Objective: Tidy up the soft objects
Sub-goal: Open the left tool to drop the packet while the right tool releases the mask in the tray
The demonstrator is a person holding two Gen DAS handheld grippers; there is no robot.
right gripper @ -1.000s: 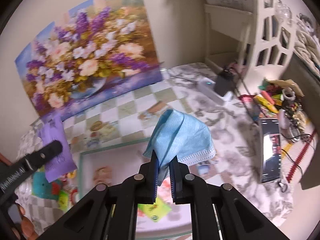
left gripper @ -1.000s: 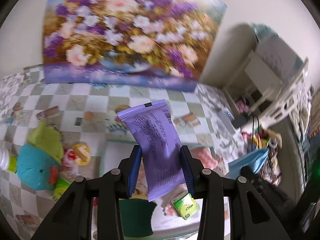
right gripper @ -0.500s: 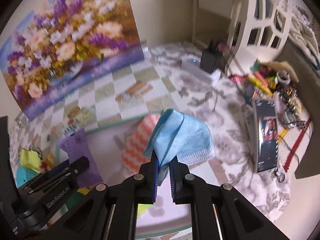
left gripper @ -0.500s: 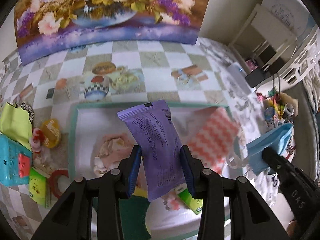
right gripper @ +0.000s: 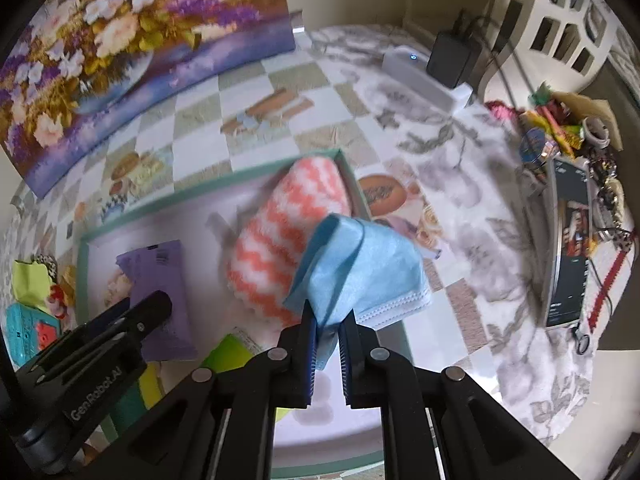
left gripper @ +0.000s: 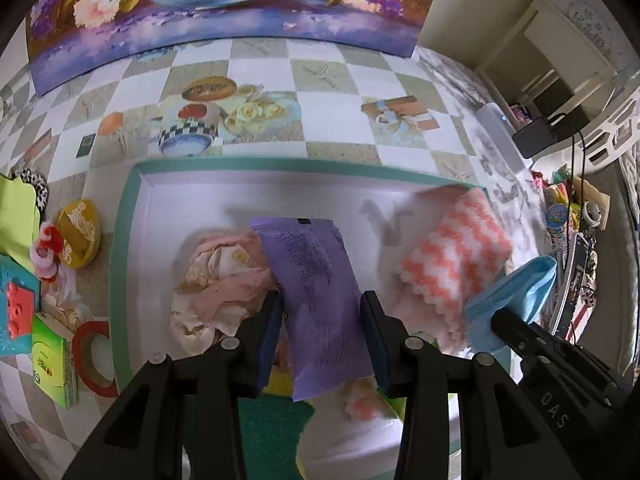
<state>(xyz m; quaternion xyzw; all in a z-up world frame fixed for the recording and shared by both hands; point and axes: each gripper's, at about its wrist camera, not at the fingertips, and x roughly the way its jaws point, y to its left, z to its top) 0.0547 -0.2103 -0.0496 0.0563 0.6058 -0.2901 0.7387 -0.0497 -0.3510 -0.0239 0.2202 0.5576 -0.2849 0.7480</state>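
My left gripper (left gripper: 322,302) is shut on a purple soft pack (left gripper: 316,288), held low over the green-rimmed white tray (left gripper: 124,240). In the right wrist view the same purple pack (right gripper: 158,280) hangs over the tray's left part. My right gripper (right gripper: 330,318) is shut on a folded light blue face mask (right gripper: 360,264), just above the tray's right side; the blue mask (left gripper: 516,296) also shows at the right of the left wrist view. A pink-and-white zigzag fluffy cloth (left gripper: 452,264) and a crumpled pink fabric (left gripper: 216,280) lie in the tray.
Left of the tray lie a red tape ring (left gripper: 92,356), a green packet (left gripper: 50,364), a teal toy (left gripper: 16,308) and a yellow object (left gripper: 78,228). A flower painting (right gripper: 120,48) leans at the back. Clutter and a dark tablet (right gripper: 570,244) sit at the right.
Both grippers have come down toward the tray and tipped more downward, each still holding its item. The tray and its cloths now fill the view.
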